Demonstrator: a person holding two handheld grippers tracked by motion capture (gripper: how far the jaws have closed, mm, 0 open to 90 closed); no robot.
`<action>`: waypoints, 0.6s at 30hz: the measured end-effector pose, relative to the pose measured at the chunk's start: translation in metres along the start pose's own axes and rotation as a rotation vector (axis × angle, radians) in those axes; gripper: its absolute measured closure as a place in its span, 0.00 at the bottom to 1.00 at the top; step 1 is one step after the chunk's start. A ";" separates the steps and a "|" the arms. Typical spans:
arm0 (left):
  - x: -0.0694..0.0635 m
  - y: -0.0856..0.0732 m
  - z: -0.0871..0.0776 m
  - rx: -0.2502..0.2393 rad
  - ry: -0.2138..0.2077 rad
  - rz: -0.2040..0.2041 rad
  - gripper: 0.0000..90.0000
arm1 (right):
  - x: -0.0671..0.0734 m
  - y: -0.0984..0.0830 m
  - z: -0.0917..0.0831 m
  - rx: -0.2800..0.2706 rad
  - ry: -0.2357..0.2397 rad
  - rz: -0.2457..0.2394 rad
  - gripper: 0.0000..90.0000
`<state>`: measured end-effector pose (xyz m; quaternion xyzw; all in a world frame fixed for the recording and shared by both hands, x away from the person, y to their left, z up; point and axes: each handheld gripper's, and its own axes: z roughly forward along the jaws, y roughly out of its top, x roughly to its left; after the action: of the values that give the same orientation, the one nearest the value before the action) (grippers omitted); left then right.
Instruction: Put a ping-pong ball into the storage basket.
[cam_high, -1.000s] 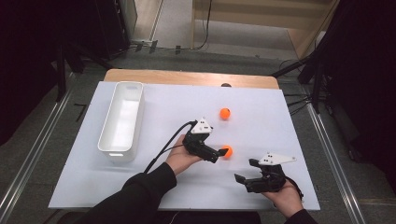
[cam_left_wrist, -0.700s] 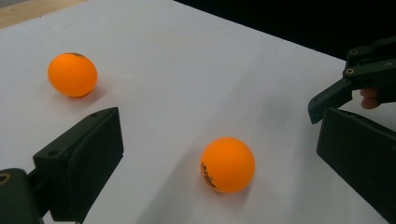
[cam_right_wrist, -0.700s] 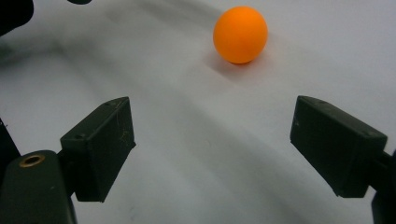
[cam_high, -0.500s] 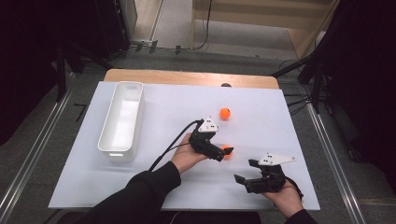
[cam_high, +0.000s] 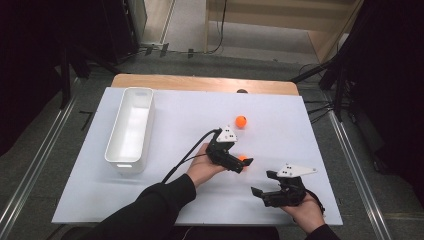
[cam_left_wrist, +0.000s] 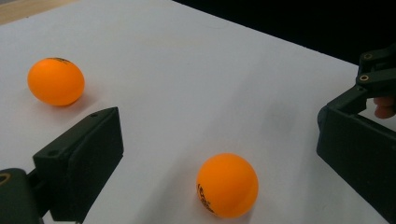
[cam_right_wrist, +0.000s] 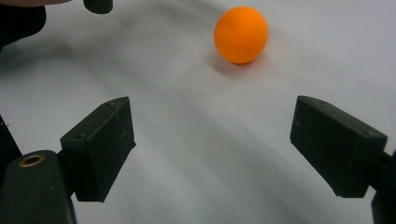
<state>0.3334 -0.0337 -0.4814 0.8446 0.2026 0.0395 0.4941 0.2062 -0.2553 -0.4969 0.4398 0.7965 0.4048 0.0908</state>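
Two orange balls lie on the white table (cam_high: 175, 200). The far ball (cam_high: 241, 121) (cam_left_wrist: 56, 80) sits alone toward the back. In the high view the near ball (cam_high: 243, 158) peeks out just behind the jaws of my left gripper (cam_high: 240, 165). Seen from the left gripper (cam_left_wrist: 219, 130), that near ball (cam_left_wrist: 227, 185) rests on the table between the two open jaws, touching neither. My right gripper (cam_high: 261, 182) stands open near the front edge, nothing between its jaws. The right gripper (cam_right_wrist: 215, 121) looks at an orange ball (cam_right_wrist: 241, 34) farther ahead.
A long white bin (cam_high: 130, 130) stands at the left of the table. A small dark object (cam_high: 242, 91) sits on the wooden strip (cam_high: 200, 82) at the back. A person's sleeve (cam_high: 150, 210) reaches in from the bottom.
My left gripper has slid right toward the near ball, which is now mostly covered by its jaws in the high view. The right gripper and the far ball have stayed put.
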 end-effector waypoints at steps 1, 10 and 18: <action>0.000 0.000 0.000 -0.004 -0.001 0.002 0.01 | 0.000 0.000 0.000 -0.001 -0.003 -0.002 0.14; -0.002 -0.003 0.004 0.003 -0.005 0.010 0.01 | 0.000 0.000 0.000 0.001 0.004 -0.001 0.14; -0.002 -0.007 0.007 0.006 -0.004 0.014 0.01 | 0.000 0.000 0.000 0.009 0.007 -0.003 0.14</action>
<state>0.3314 -0.0371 -0.4907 0.8476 0.1959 0.0407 0.4915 0.2059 -0.2550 -0.4972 0.4377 0.7993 0.4025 0.0867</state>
